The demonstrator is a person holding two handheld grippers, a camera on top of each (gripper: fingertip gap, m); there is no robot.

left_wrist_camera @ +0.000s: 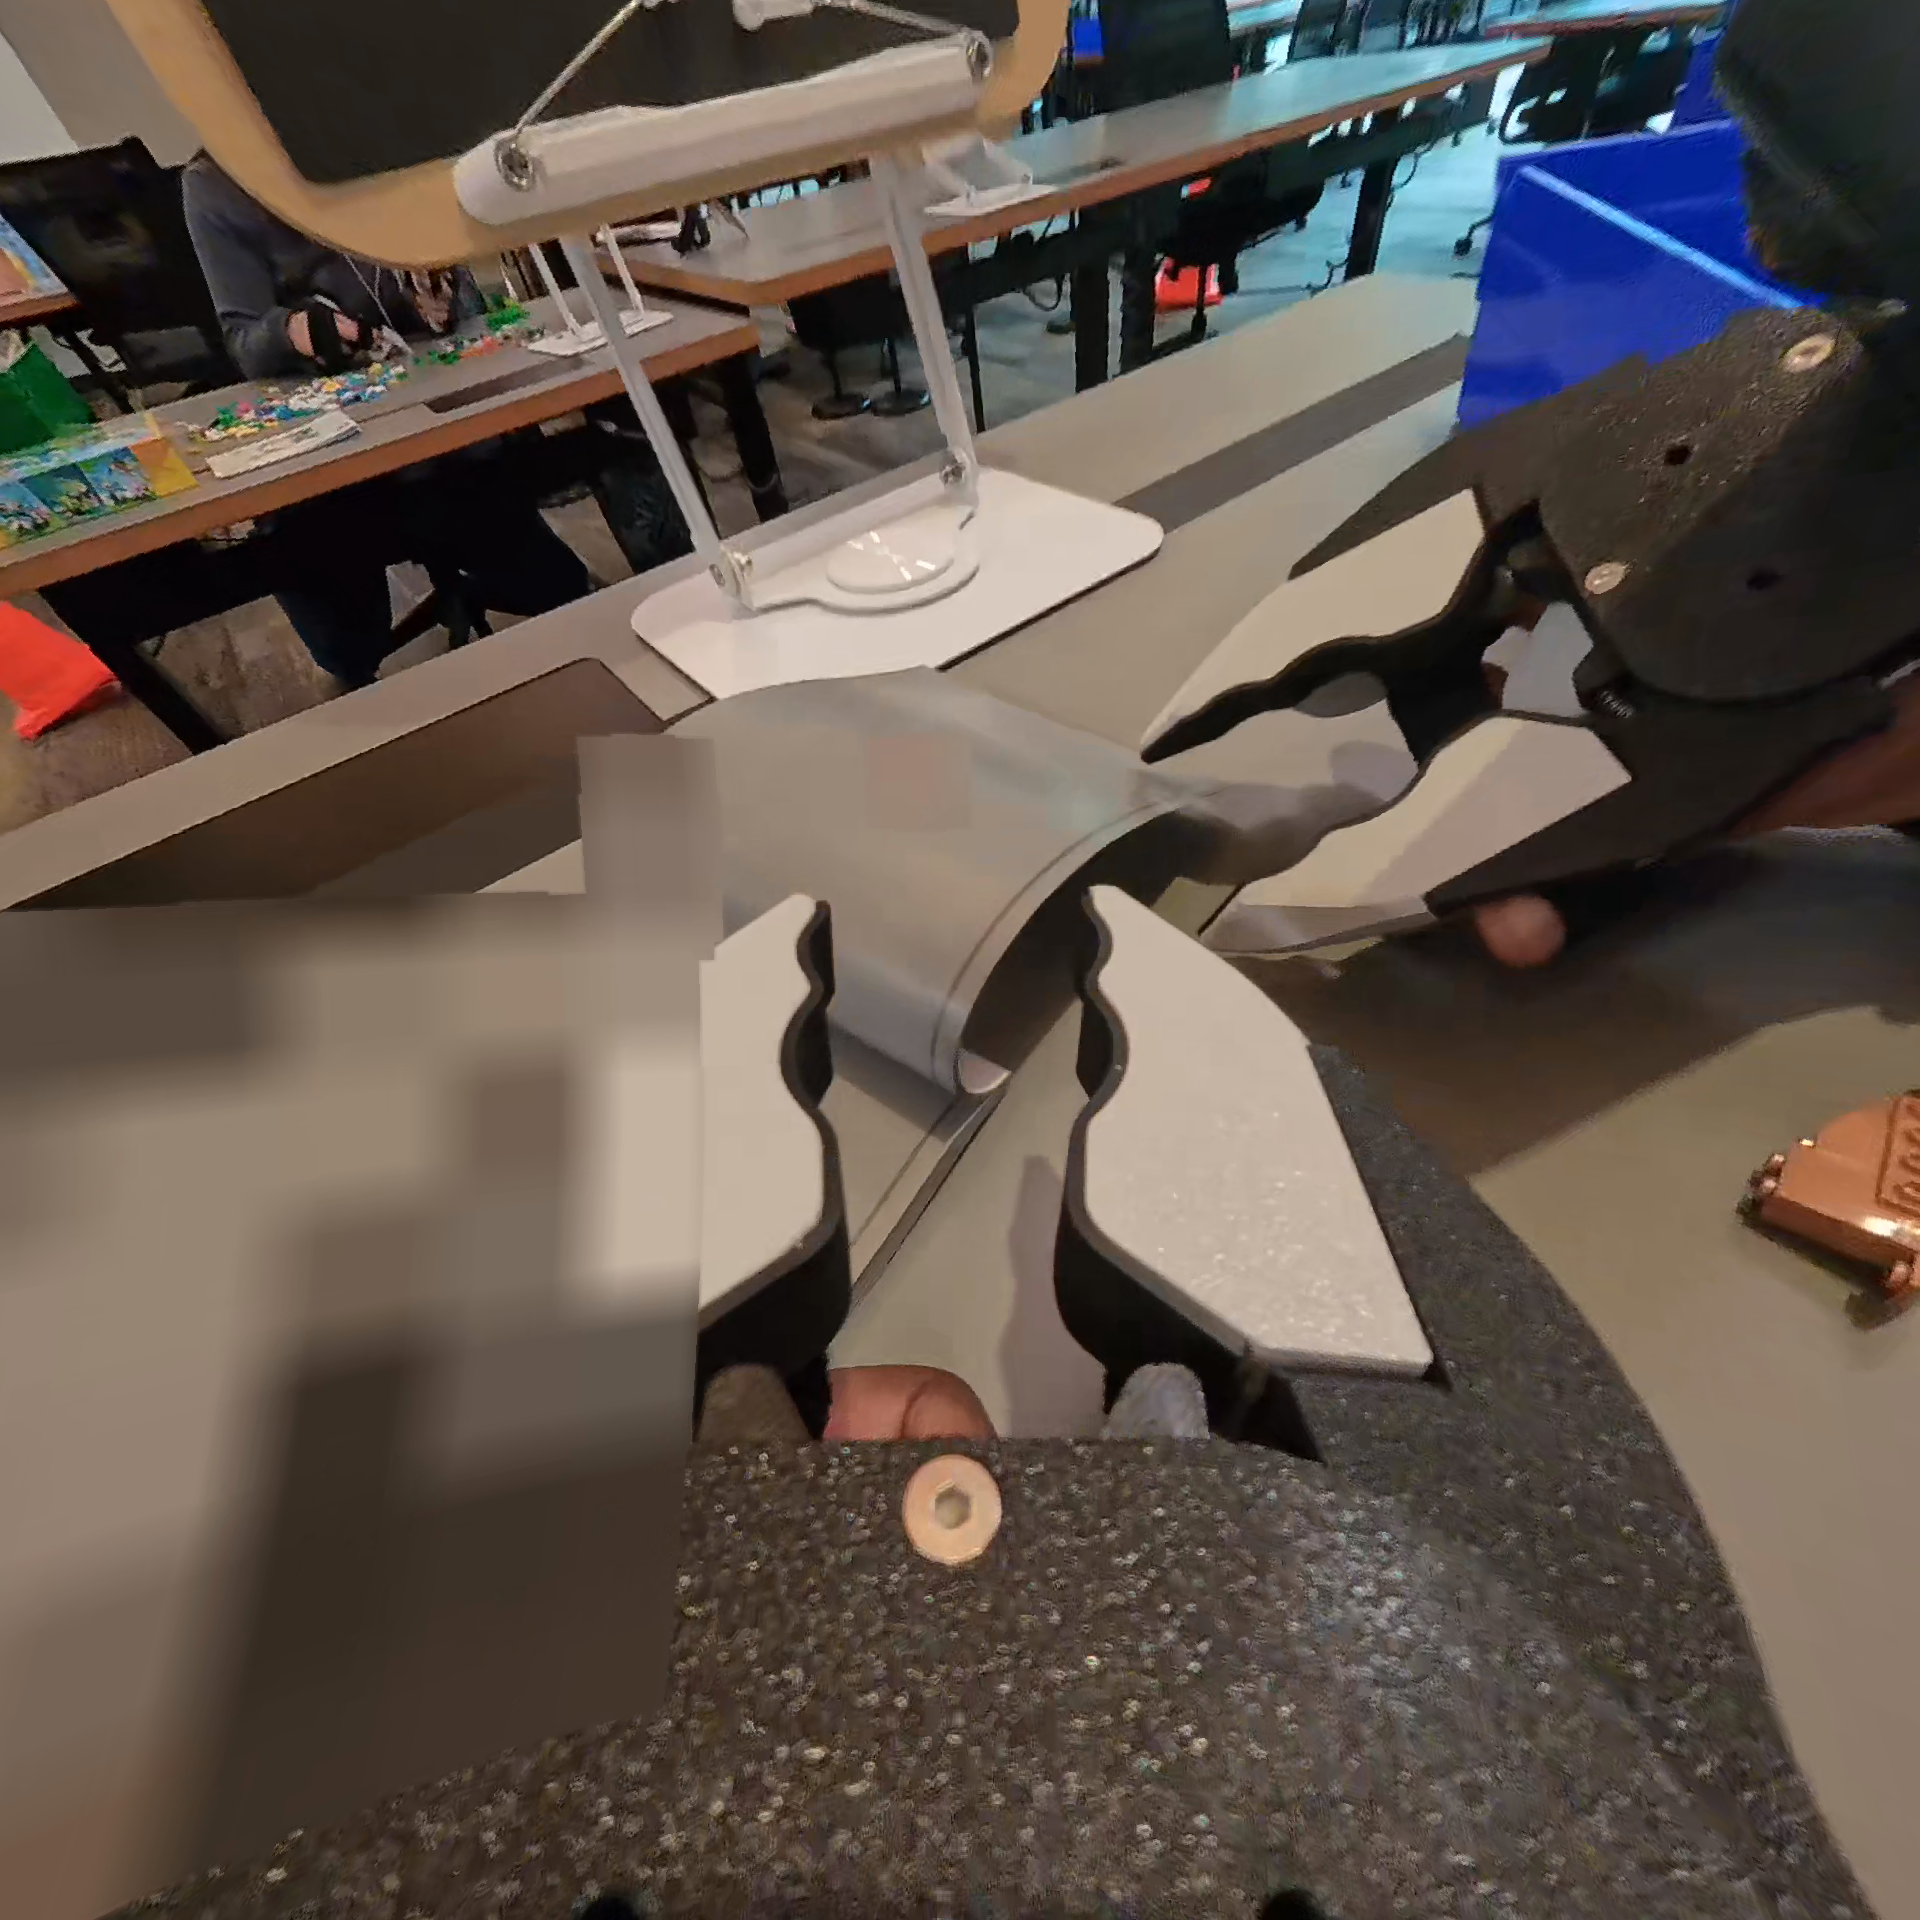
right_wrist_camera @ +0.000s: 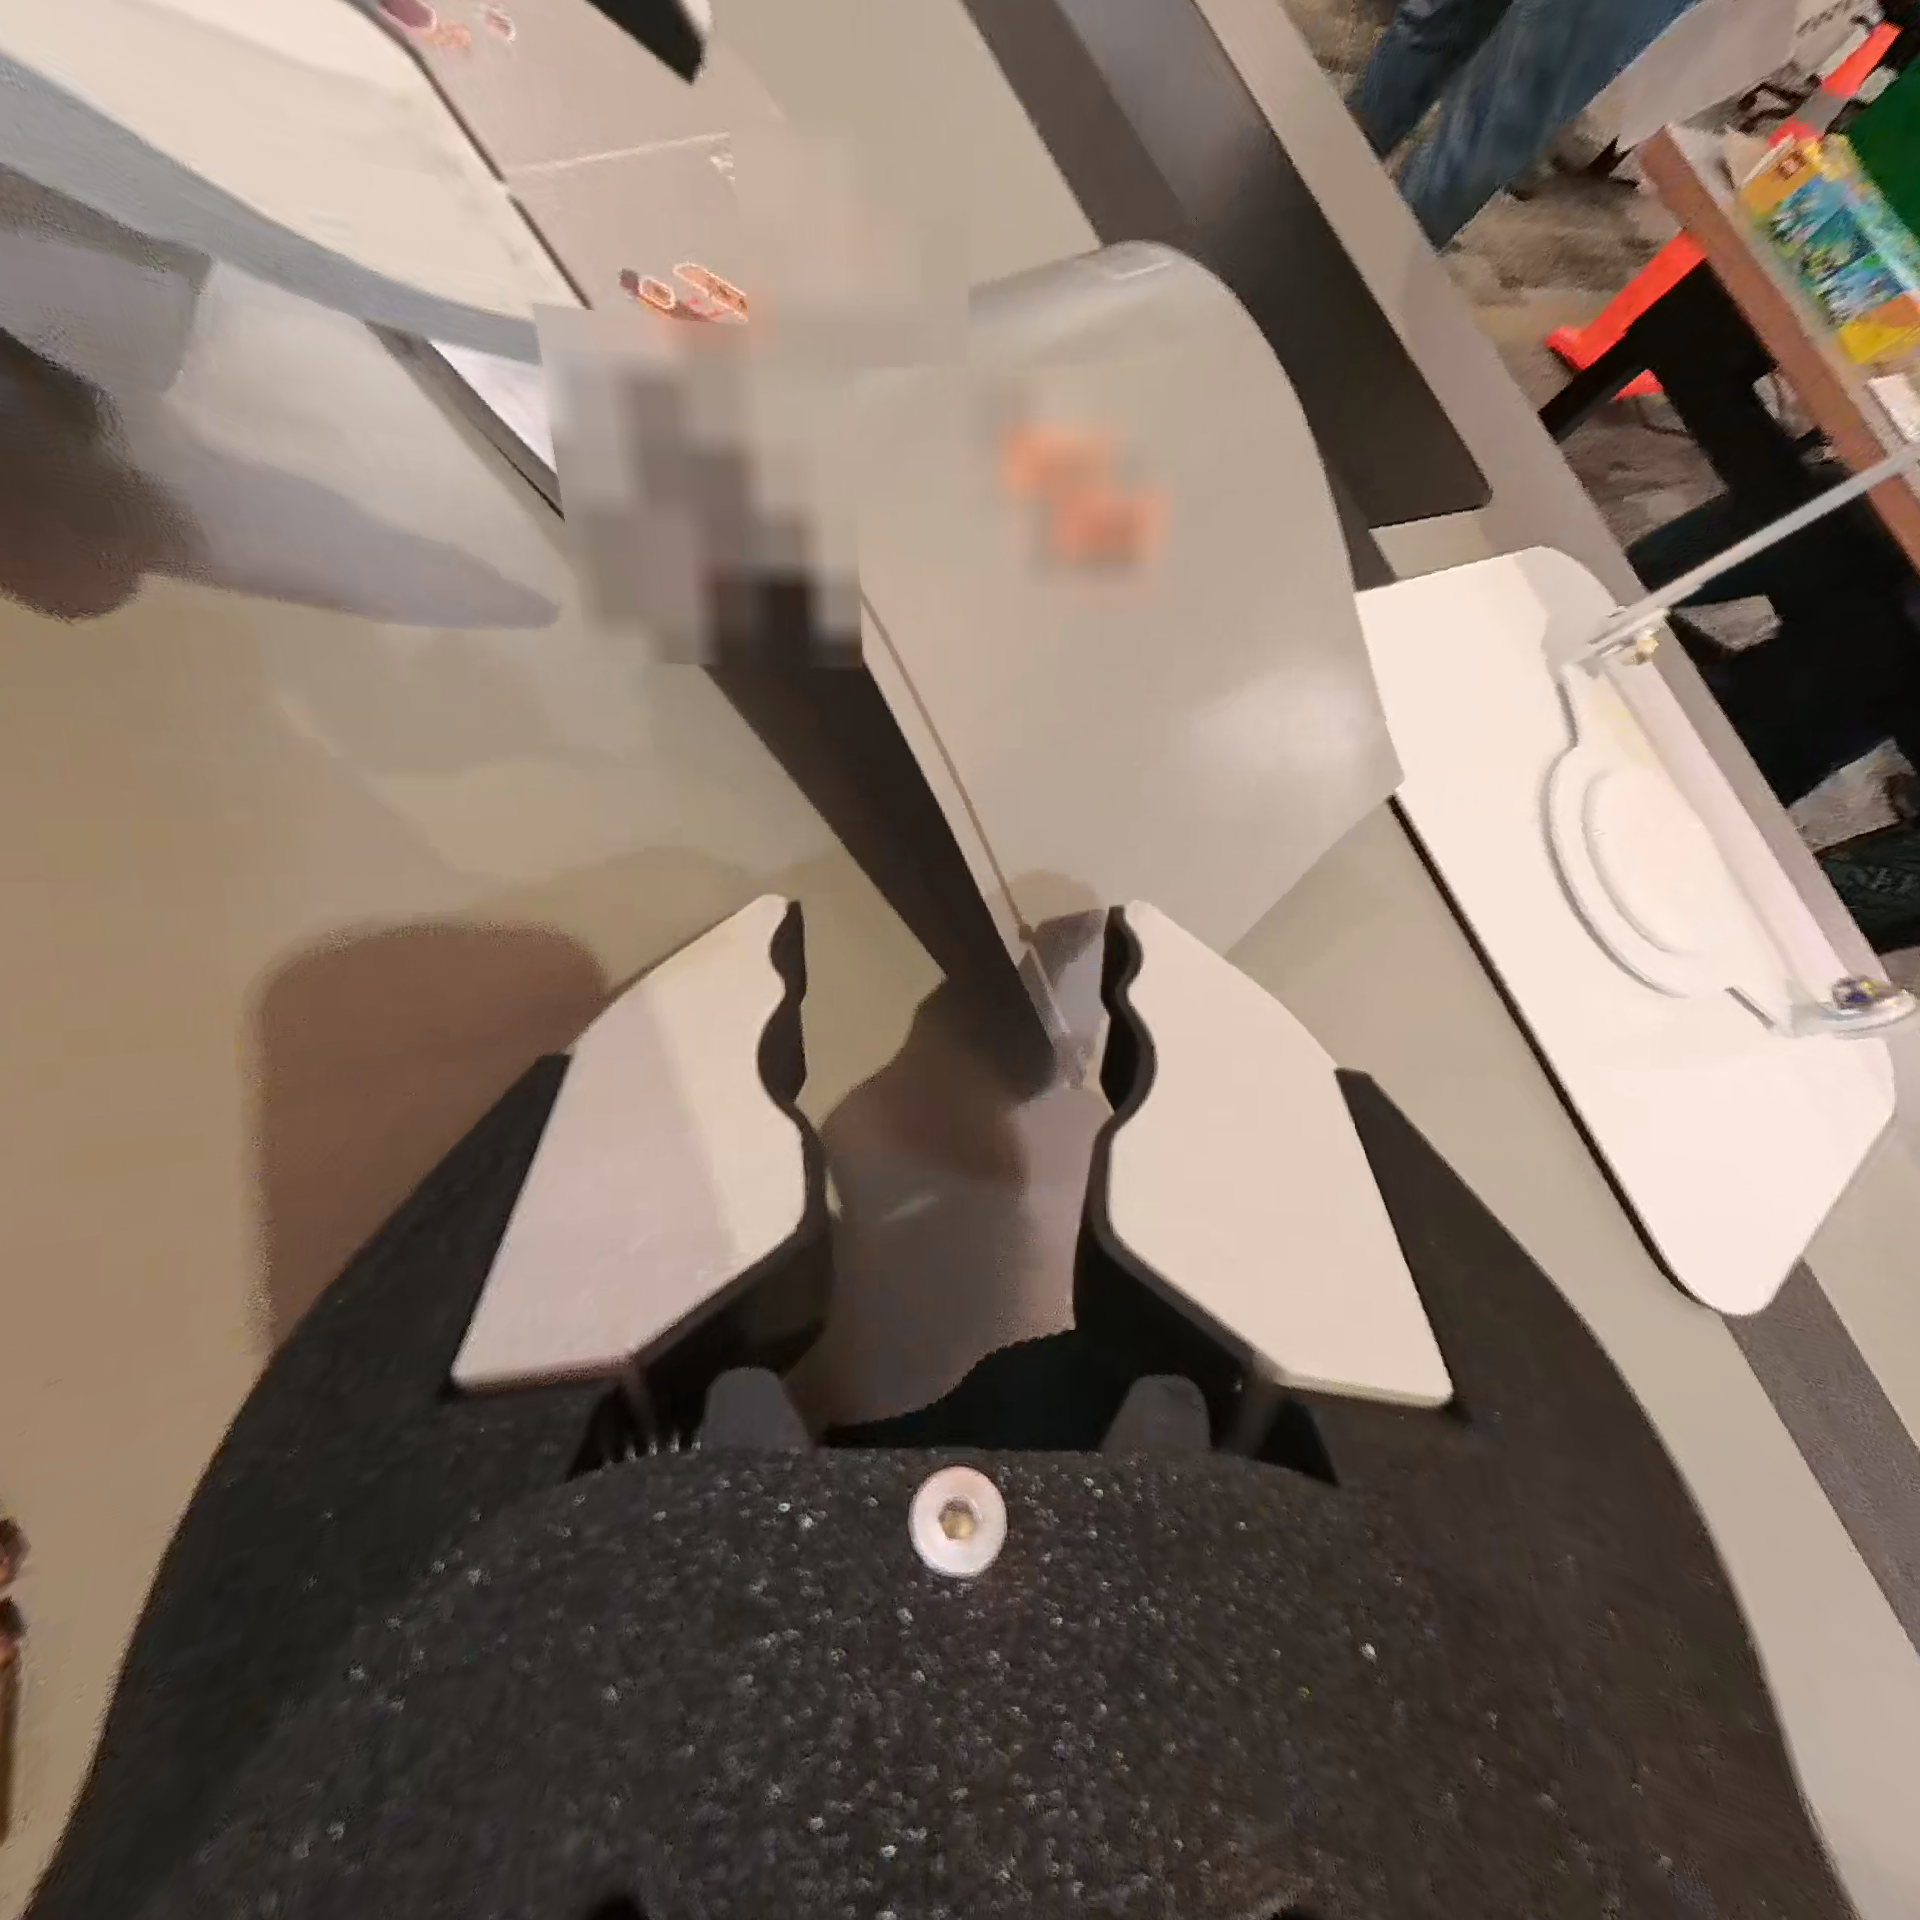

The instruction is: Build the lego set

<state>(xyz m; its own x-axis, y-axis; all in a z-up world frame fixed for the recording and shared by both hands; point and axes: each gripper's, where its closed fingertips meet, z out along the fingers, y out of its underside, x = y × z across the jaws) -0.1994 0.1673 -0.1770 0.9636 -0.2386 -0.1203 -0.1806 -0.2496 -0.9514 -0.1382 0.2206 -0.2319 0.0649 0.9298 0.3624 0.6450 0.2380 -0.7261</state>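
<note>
Paper, thin and floppy: the booklet page (left_wrist_camera: 935, 831) curls between both claws. Left gripper (left_wrist_camera: 956, 956) gapes around its fold, gripping nothing; right gripper (right_wrist_camera: 956, 956) also stands apart. Pinch the loose corner gently; it likely tears easily.

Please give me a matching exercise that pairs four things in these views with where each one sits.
Things:
1. curled page
2. brown Lego piece
3. white stand base
4. blue container

Places:
A. on the table, at the right edge of the left wrist view
B. between the open fingers of the left hand-held gripper
C. on the table behind the page
D. beyond the table, upper right

Pairs: 1-B, 2-A, 3-C, 4-D
</note>
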